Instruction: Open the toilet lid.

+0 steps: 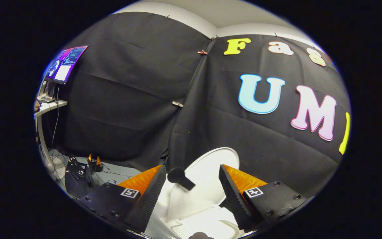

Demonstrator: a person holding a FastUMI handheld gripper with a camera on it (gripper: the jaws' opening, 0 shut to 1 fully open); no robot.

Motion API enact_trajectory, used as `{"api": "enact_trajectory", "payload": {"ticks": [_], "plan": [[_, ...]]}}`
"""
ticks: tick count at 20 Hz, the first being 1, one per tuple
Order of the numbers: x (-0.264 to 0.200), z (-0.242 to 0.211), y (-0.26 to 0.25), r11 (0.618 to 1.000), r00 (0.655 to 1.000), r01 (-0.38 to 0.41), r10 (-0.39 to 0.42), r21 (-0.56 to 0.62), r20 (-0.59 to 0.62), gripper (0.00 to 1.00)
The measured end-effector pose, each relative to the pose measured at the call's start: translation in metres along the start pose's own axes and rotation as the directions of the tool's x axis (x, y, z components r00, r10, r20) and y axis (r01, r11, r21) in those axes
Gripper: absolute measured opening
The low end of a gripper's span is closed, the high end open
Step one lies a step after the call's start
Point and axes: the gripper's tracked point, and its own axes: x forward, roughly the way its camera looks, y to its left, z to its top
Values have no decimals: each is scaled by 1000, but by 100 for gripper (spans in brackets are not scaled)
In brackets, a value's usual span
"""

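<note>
Gripper [192, 184] with fingers [151, 196] spread wide, gripping nothing. Between and just beyond them, toilet lid [211, 166], white and raised steeply, leaning back toward the black cloth wall [128, 99] on the far side. Small dark handle [180, 177] projecting from the lid's left part, in the gap nearer the left finger, apparently untouched. Nearer, beneath the fingers, white toilet seat [207, 224], uncovered. Far left: monitor [65, 63] above a pale counter [50, 107], with cables and dark gear [78, 172] on the floor [121, 171] below. Step in hand, judged from the lie of things: lid seemingly already up, opening at or near its end. Next move, if any: confirming that the lid rests stably against the wall, then drawing back clear of handle and seat without nudging the lid forward.
</note>
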Motion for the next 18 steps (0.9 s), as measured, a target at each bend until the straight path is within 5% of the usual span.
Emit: {"api": "enact_trajectory", "payload": {"ticks": [5, 11, 16, 18], "plan": [[-44, 4, -93, 986, 985, 166, -166, -17, 39, 99], [-118, -21, -209, 922, 924, 381, -383, 73, 13, 99], [-200, -58, -297, 803, 820, 569, -570, 176, -49, 99], [-236, -88, -324, 743, 754, 656, -650, 132, -92, 99]]}}
